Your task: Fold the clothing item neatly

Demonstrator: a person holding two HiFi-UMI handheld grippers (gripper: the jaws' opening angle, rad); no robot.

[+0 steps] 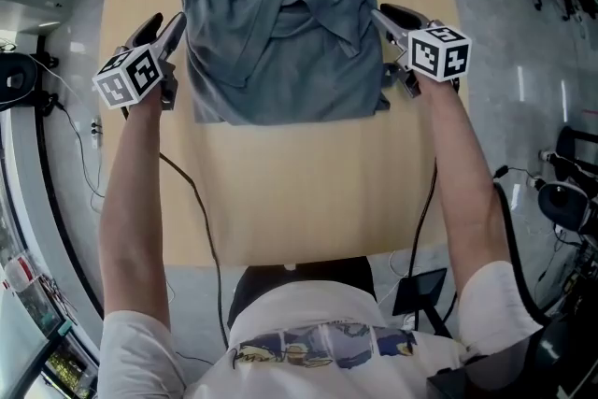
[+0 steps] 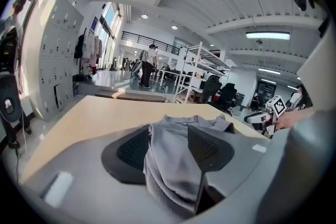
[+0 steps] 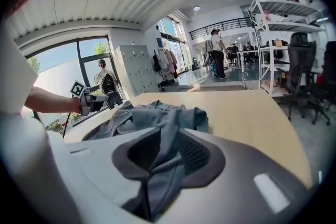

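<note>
A grey shirt (image 1: 280,42) lies folded into a rough rectangle at the far middle of the wooden table (image 1: 299,192), collar away from me. My left gripper (image 1: 177,25) is at the shirt's left edge. In the left gripper view its jaws (image 2: 168,147) stand apart with a fold of the grey shirt (image 2: 173,170) lying loosely between the pads. My right gripper (image 1: 381,14) sits at the shirt's right edge. In the right gripper view its jaws (image 3: 163,152) are partly apart, and a ridge of the shirt (image 3: 157,113) runs between them without being pressed.
The table's near half is bare wood. Cables hang off its front edge (image 1: 201,229). Around the table are office chairs (image 3: 299,60), metal shelving (image 2: 197,68) and grey lockers (image 2: 55,55). People stand far back in the room.
</note>
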